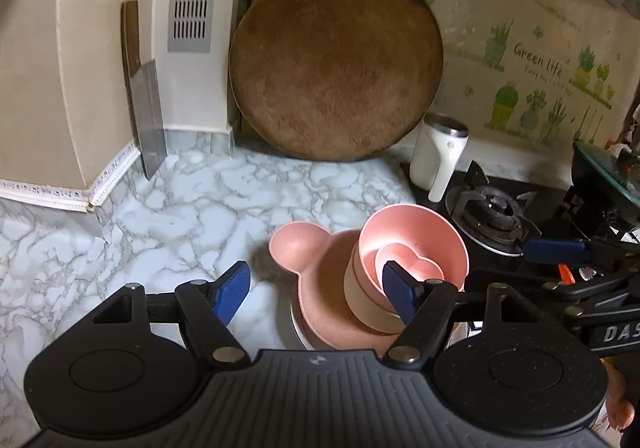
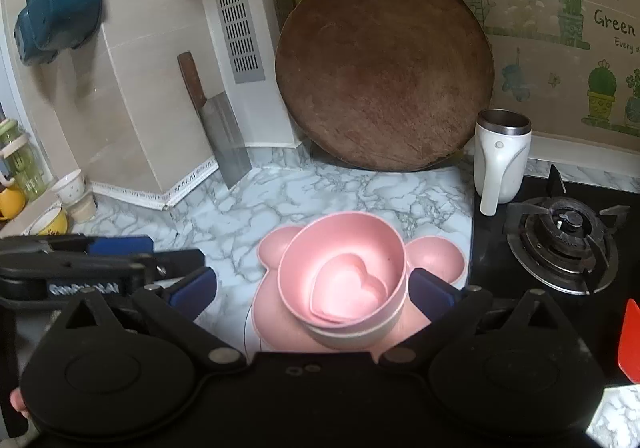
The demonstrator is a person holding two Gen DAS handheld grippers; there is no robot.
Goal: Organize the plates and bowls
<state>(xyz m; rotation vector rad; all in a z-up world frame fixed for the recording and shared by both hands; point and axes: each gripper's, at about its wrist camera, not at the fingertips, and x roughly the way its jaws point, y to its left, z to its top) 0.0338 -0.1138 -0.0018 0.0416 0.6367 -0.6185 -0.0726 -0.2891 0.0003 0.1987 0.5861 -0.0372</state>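
While both grippers are standing with jaws wide and nothing pressed between the pads, the pink stack is sitting on the marble-patterned counter (image 2: pixel 360 188): a heart-shaped dish (image 2: pixel 347 290) is nesting in a pink bowl (image 2: pixel 340 248), which is resting in a paler bowl (image 2: pixel 352 340) on the bear-eared plate (image 2: pixel 436 258), with a white plate (image 1: pixel 294 322) showing underneath. The right gripper (image 2: pixel 316 294) is straddling the bowls without touching them; the left gripper (image 1: pixel 316 290) is hanging just left of them, one blue pad in front of the bowl's rim.

Judging by this, the stacking is looking finished and the step is a clean release. Doing it well is meaning backing both grippers straight away, keeping the pads off the rims so the nest is not tipping.

Behind, a round wooden chopping board (image 2: pixel 384 68) is leaning on the wall, a cleaver (image 2: pixel 216 116) is propped left, and a white mug (image 2: pixel 500 156) and gas burner (image 2: pixel 564 244) are crowding the right side.
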